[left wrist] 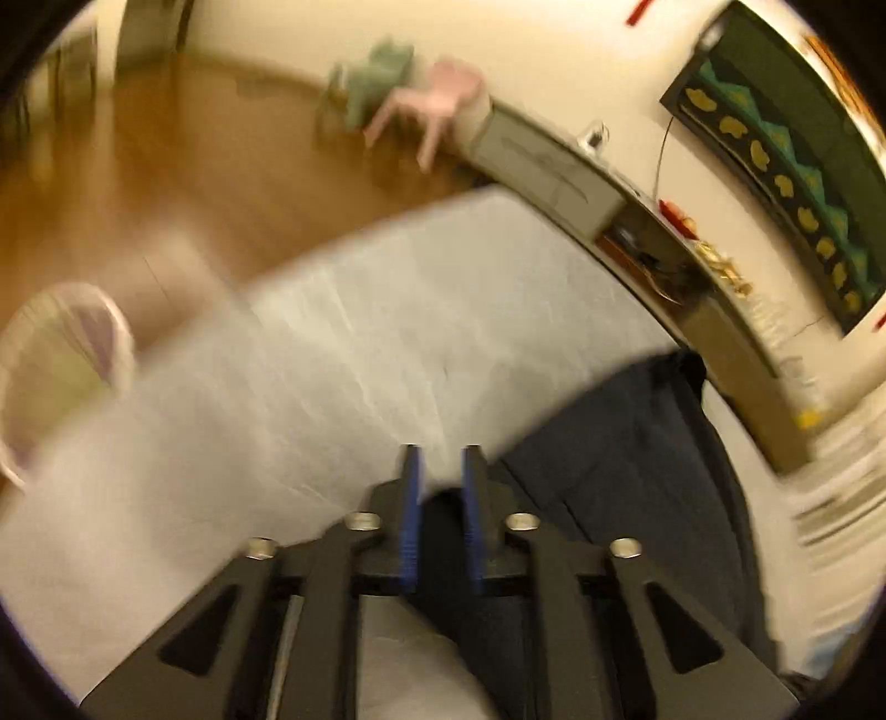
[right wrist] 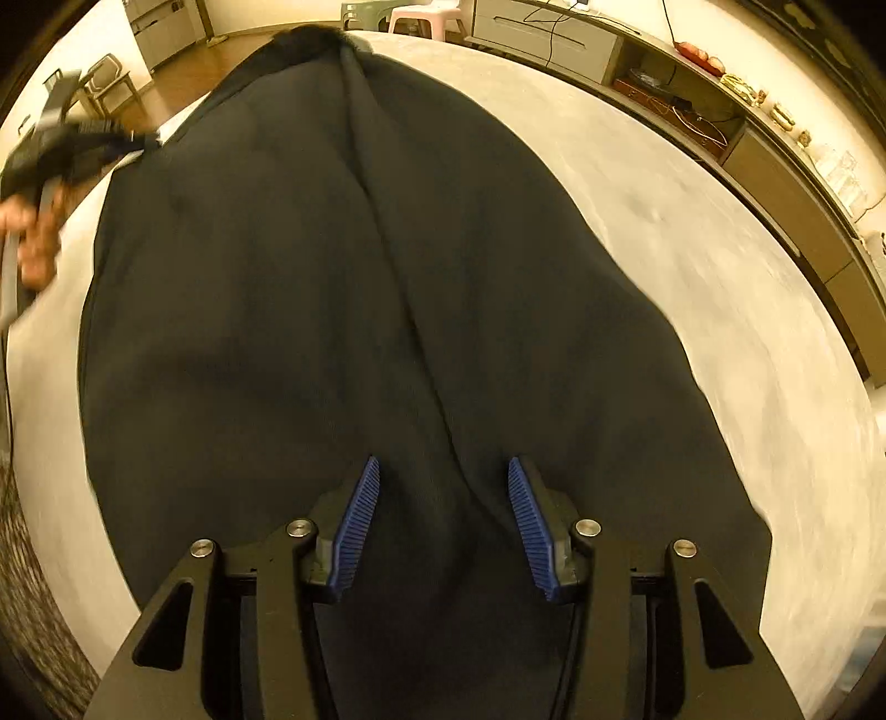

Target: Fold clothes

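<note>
A dark, navy-black garment [right wrist: 343, 310] lies spread over most of the pale grey table [right wrist: 692, 266], with a long crease running down its middle. My right gripper [right wrist: 443, 471] hovers just above the garment's near part, pointing steeply down, jaws wide apart with only the flat cloth under the gap. My left gripper [right wrist: 138, 143], held by a hand [right wrist: 33, 238], sits at the garment's far left edge. In the blurred left wrist view, the left gripper [left wrist: 443, 459] has a narrow gap between its blue pads. It stands over the edge of the garment [left wrist: 637, 443], nothing visibly pinched.
A low grey cabinet [right wrist: 548, 39] with cables and small items runs along the wall beyond the table. A pink stool [left wrist: 437, 99] and a green one [left wrist: 376, 77] stand on the wooden floor. A white mesh basket [left wrist: 66, 354] sits left of the table, a dark rug [right wrist: 33, 598] below it.
</note>
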